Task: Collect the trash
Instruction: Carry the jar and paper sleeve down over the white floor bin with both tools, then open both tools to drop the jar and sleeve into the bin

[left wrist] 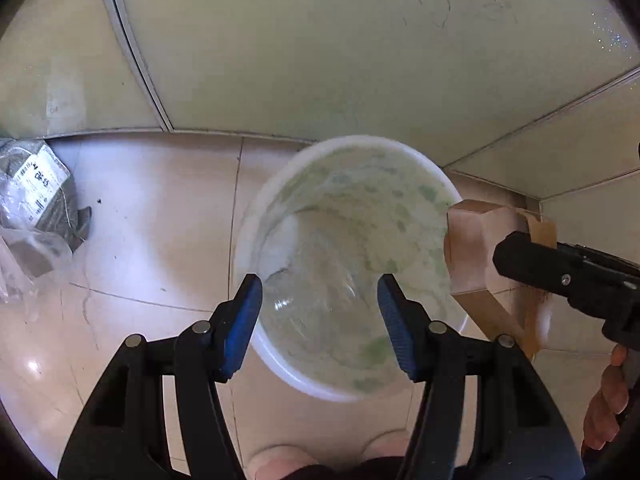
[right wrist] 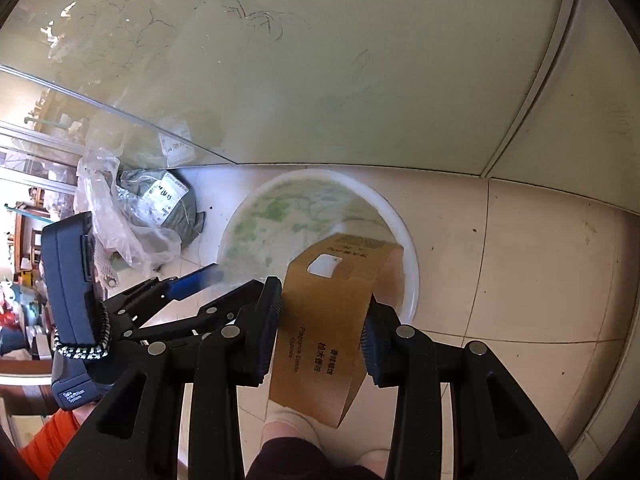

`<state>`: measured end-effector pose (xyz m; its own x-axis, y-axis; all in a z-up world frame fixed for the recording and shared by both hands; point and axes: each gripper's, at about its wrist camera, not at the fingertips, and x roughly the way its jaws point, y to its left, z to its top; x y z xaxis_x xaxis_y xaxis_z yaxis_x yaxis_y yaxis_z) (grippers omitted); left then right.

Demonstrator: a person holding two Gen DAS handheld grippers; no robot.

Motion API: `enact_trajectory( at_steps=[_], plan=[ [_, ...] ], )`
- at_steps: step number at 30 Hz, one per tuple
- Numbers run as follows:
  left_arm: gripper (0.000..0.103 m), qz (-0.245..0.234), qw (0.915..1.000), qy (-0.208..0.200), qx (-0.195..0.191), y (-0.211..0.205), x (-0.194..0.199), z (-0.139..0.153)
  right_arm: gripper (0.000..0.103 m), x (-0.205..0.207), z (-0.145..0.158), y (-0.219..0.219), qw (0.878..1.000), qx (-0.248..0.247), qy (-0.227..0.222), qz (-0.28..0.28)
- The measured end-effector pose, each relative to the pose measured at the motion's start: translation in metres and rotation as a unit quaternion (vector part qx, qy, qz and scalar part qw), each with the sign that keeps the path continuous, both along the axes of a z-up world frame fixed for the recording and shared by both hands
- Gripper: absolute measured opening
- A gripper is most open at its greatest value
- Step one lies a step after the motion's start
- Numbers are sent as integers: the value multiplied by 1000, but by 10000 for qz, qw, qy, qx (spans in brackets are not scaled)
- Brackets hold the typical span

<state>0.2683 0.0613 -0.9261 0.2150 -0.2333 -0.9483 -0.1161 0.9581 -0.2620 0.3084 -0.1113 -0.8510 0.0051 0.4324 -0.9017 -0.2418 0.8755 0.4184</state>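
A white round bin [left wrist: 280, 184] with a green-patterned liner stands on the tiled floor below both grippers; it also shows in the right wrist view [right wrist: 408, 248]. My right gripper [right wrist: 326, 320] is shut on a flattened brown cardboard box [right wrist: 320, 344] with printed text, held over the bin's near rim; the box also shows at the right of the left wrist view [left wrist: 472, 248]. My left gripper [left wrist: 320, 316] is open and empty, its blue pads straddling the bin's opening from above.
A grey parcel bag with a label [left wrist: 44, 192] and crumpled clear plastic [right wrist: 112, 216] lie on the floor left of the bin. A pale green glass panel [left wrist: 320, 40] stands right behind the bin. The person's feet [left wrist: 280, 460] are at the bottom.
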Motion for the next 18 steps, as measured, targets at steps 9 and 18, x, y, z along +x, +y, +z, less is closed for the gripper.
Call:
enact_trajectory(
  at_steps=[9, 18],
  plan=[
    [59, -38, 9999, -81, 134, 8, 1, 0, 40, -7, 1, -1, 9998, -104, -85, 115],
    [59, 49, 9990, -98, 428, 3, -12, 109, 40, -24, 113, -21, 9979, -408, -473, -180]
  ],
)
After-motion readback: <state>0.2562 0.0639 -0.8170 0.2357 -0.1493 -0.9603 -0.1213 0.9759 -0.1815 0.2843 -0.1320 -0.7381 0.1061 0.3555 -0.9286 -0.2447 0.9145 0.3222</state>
